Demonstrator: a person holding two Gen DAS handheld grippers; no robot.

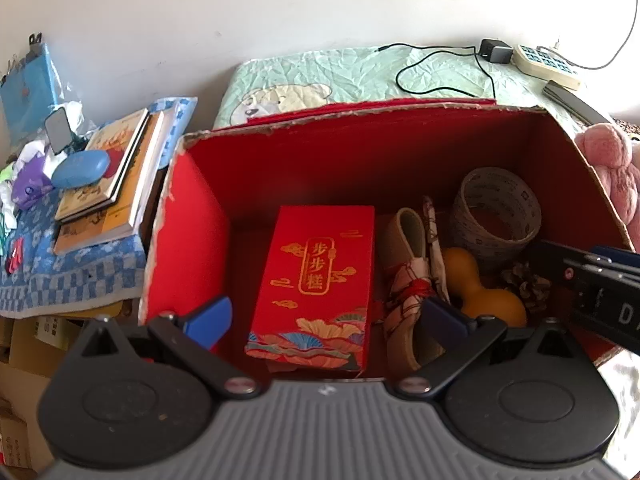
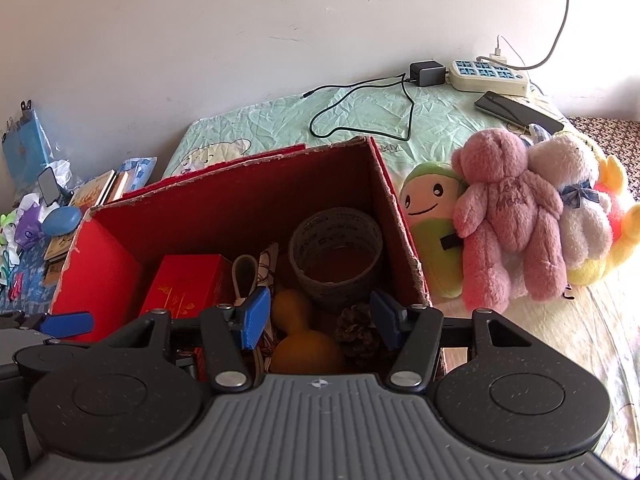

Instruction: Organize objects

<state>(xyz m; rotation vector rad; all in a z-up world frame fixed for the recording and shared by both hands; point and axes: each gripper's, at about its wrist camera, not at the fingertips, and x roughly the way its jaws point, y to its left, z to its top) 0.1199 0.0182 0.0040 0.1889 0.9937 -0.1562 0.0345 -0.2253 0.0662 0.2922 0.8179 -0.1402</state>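
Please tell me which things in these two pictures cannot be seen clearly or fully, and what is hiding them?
- Pine cone: right wrist view, partly behind the right gripper.
- Orange gourd: left wrist view, lower end behind a gripper finger.
- Folded fabric item: what it is cannot be told.
- Yellow plush toy: right wrist view, mostly behind the white bear.
- Red box near wall: left wrist view, behind the left gripper.

Power strip, black adapter, phone on green quilt.

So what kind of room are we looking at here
Most likely a bedroom: a quilted bear-print mattress against the wall, plush toys on it, and a power strip with a phone charging.
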